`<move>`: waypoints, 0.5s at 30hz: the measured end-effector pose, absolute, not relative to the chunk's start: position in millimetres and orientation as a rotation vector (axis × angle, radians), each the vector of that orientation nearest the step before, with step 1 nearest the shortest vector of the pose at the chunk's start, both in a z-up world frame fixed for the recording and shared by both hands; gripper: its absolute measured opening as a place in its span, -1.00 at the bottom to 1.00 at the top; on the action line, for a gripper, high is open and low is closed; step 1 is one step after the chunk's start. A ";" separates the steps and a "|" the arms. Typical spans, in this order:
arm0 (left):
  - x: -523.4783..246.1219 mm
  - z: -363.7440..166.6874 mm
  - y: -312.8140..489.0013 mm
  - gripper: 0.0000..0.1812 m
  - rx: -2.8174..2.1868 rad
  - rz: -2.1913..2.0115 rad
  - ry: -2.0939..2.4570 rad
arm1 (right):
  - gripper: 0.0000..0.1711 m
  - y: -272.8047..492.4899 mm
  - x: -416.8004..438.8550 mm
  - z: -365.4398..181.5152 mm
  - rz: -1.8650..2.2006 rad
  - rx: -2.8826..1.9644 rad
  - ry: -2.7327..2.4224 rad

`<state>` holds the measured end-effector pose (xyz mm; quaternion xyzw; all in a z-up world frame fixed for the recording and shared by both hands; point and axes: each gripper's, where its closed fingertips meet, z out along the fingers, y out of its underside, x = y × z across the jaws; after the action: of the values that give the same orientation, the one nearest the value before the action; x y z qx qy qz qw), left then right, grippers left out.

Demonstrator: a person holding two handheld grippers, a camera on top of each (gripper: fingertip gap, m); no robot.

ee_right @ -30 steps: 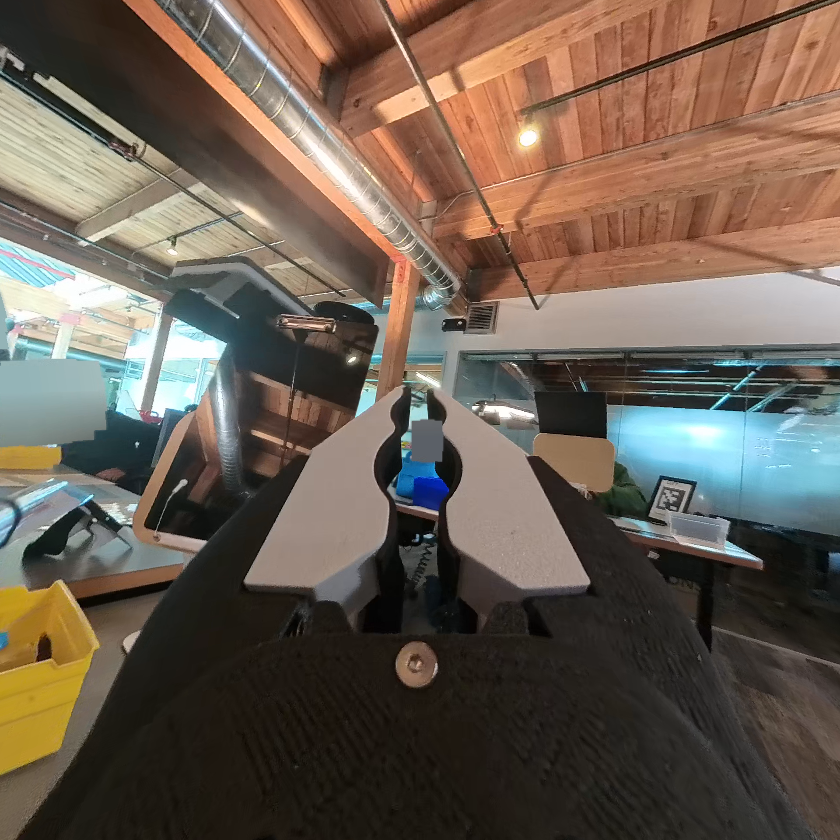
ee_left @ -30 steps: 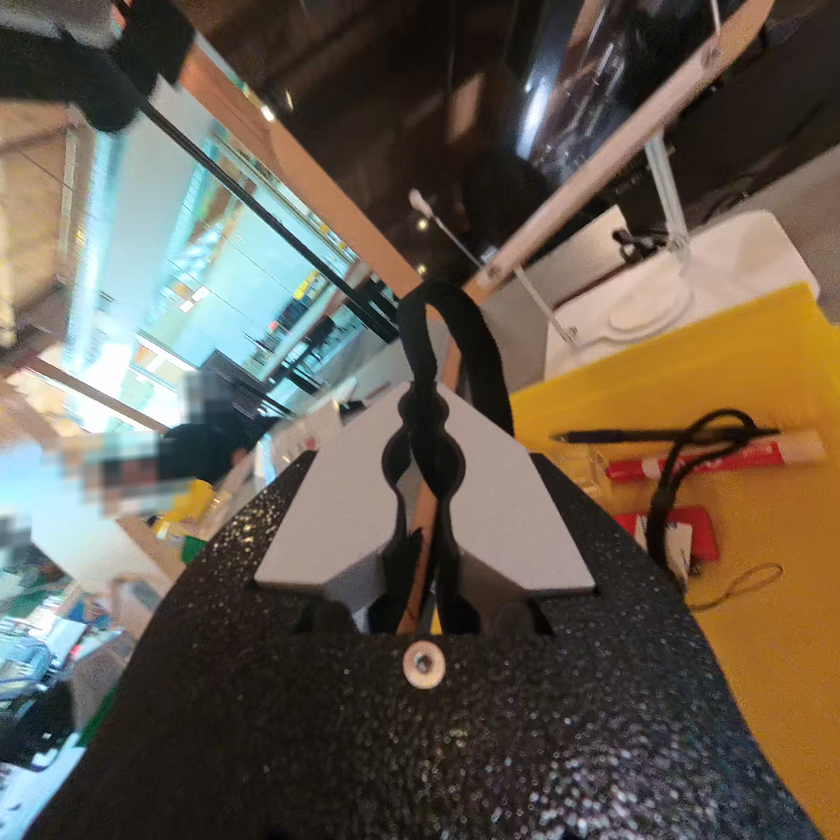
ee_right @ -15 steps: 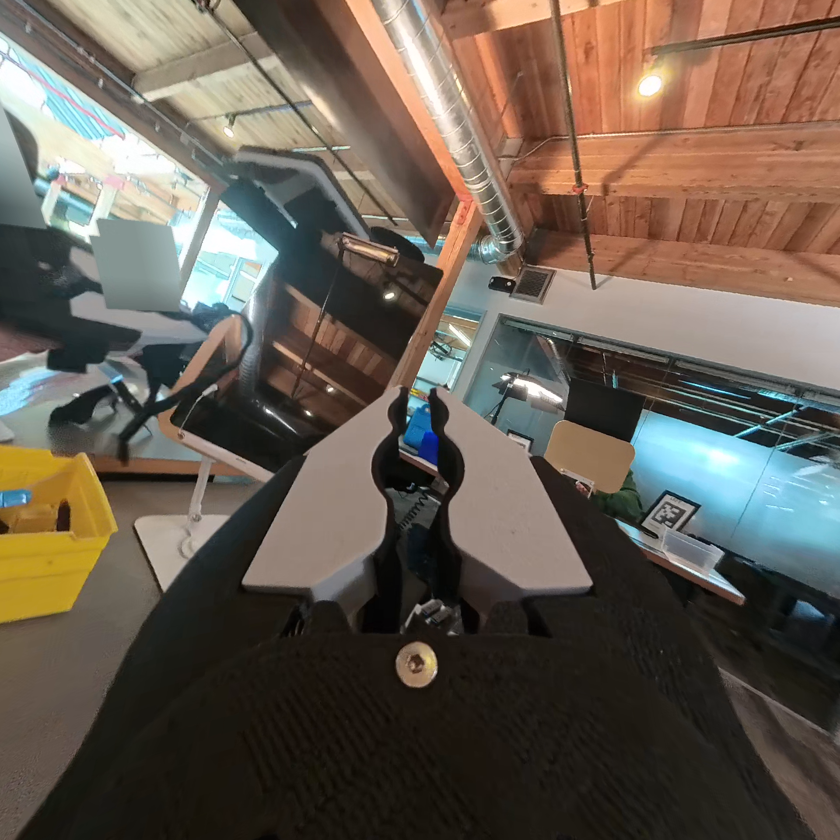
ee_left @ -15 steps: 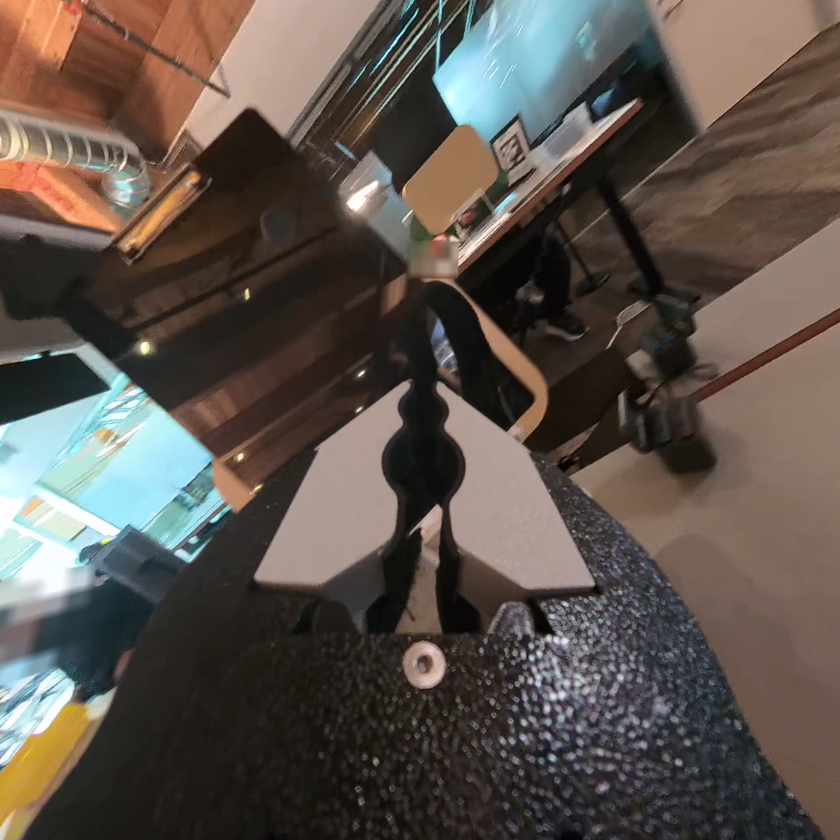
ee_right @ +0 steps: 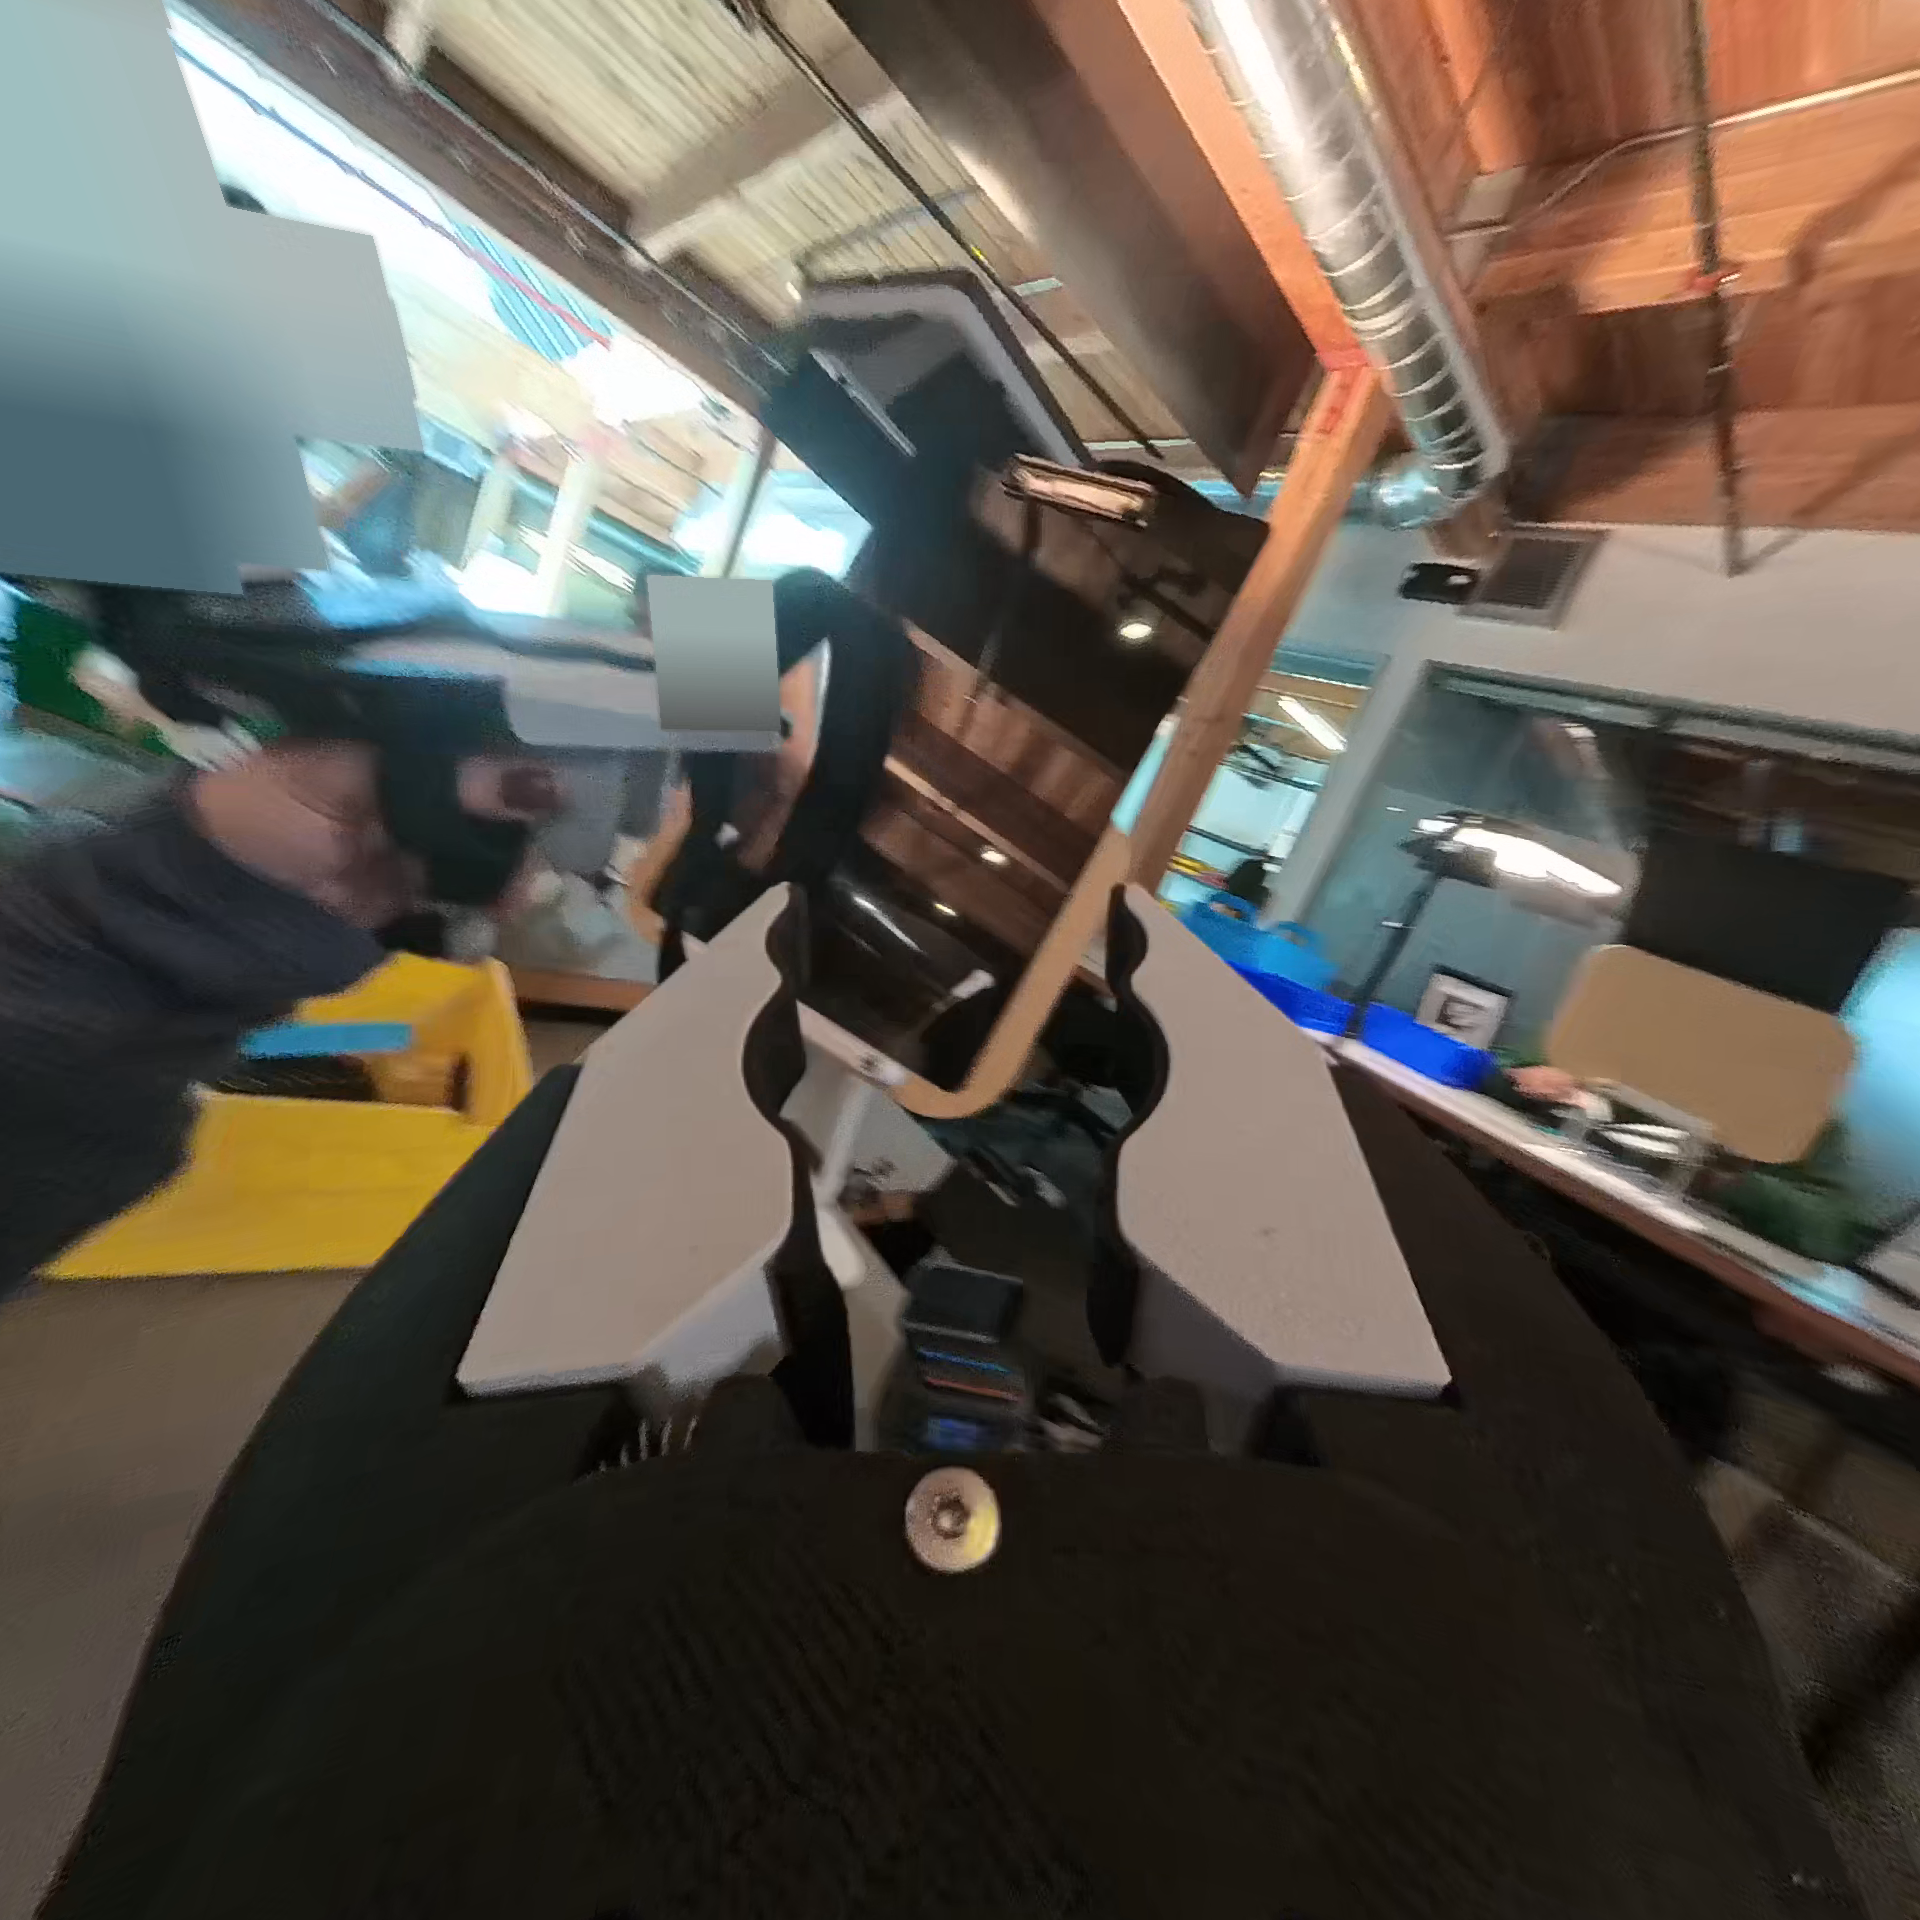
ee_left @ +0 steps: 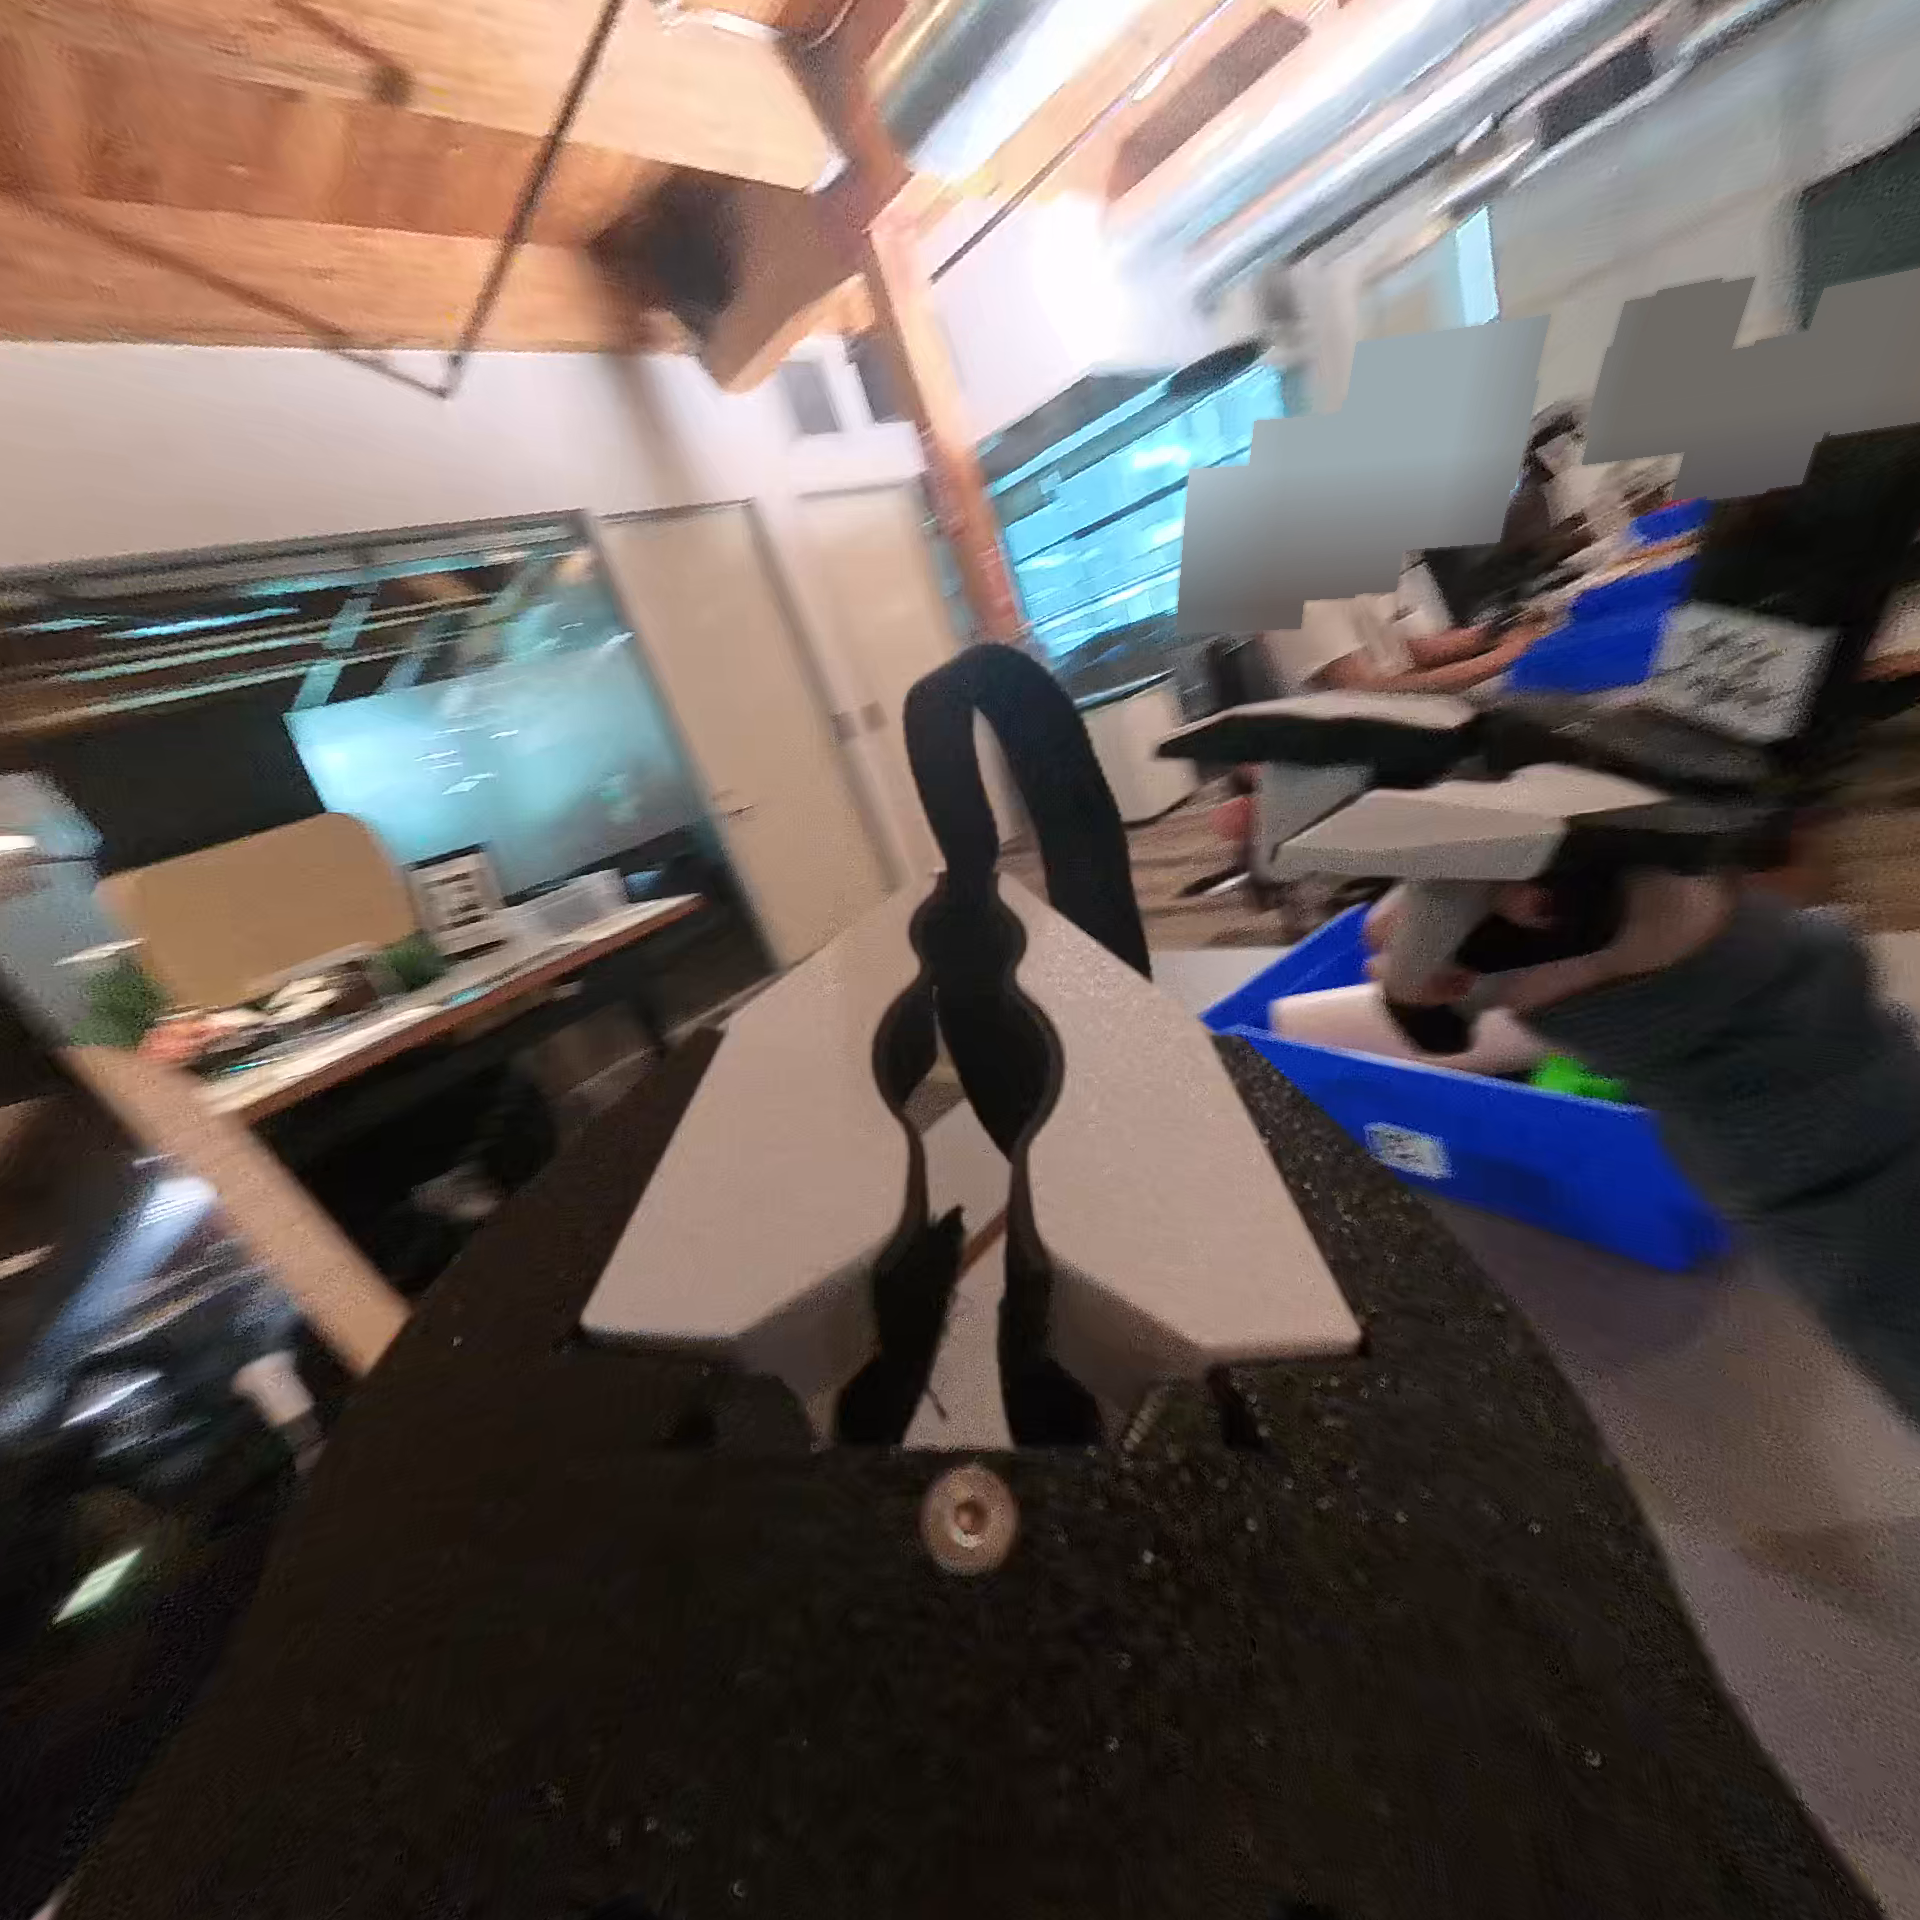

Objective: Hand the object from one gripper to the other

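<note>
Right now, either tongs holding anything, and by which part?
Left tongs pinch a black strap below its loop, which sticks out past the tips. Right tongs open, empty.

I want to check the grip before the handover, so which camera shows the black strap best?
The left wrist view: the black strap sits sharp and centred, pinched between the left gripper fingers, looping above them. The right wrist view shows the strap only farther off and blurred, hanging from that gripper, beyond the open right gripper.
</note>
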<state>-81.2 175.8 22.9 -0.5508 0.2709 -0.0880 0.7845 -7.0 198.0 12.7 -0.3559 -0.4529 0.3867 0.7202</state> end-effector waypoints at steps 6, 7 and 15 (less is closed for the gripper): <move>-60.8 15.1 163.2 -0.98 -1.058 -0.668 0.734 | -0.26 178.9 -20.0 6.2 1.226 -0.813 -1.077; -59.4 13.3 164.8 -0.98 -1.056 -0.738 0.740 | -0.24 177.0 -23.9 1.0 1.246 -0.833 -1.110; -44.7 12.0 162.9 -0.97 -0.905 -1.188 0.753 | -0.20 138.9 -46.8 -53.0 1.420 -0.962 -1.496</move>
<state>-44.7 162.9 12.0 -0.4016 0.3340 -0.5273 0.6702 -46.8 138.9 -53.0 -0.3837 -0.5966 0.5663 0.4197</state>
